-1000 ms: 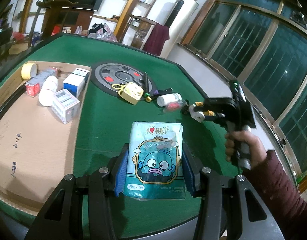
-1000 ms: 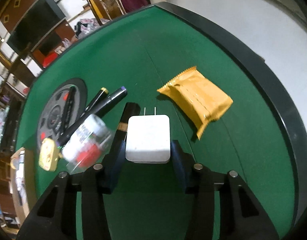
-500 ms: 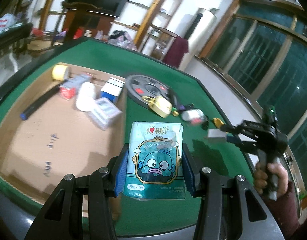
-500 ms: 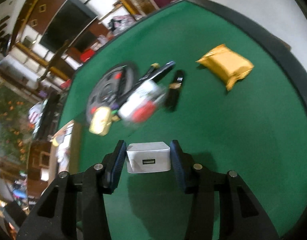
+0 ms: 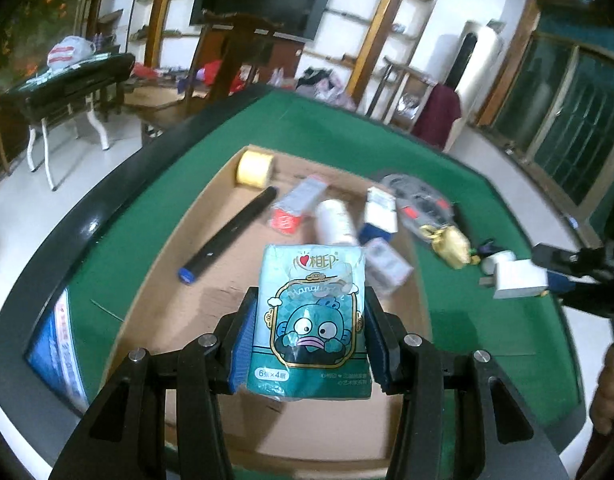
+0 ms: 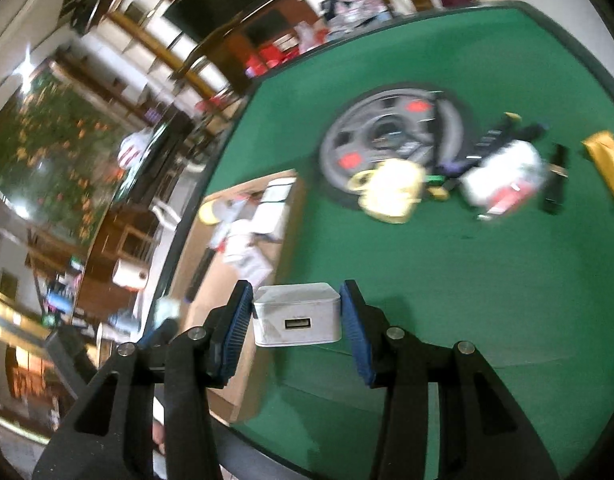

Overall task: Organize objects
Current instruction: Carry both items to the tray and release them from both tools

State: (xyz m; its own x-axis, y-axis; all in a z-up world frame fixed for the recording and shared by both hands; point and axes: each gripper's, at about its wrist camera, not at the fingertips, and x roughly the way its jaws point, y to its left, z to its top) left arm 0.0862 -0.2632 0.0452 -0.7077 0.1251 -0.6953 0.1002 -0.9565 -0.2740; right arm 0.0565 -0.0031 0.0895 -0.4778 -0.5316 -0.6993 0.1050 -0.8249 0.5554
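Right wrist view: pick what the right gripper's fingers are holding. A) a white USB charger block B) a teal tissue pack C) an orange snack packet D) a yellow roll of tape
A: the white USB charger block, port facing the camera, sits clamped in the right gripper.

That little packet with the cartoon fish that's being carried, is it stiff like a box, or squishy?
Probably squishy: the tissue packet has a crinkled plastic wrap, and its sides look nipped in where the left gripper clamps it. It likely weighs little, since it hangs there held by its sides alone. The shiny film may be somewhat slippery, though the ribbed blue pads seem to hold it.
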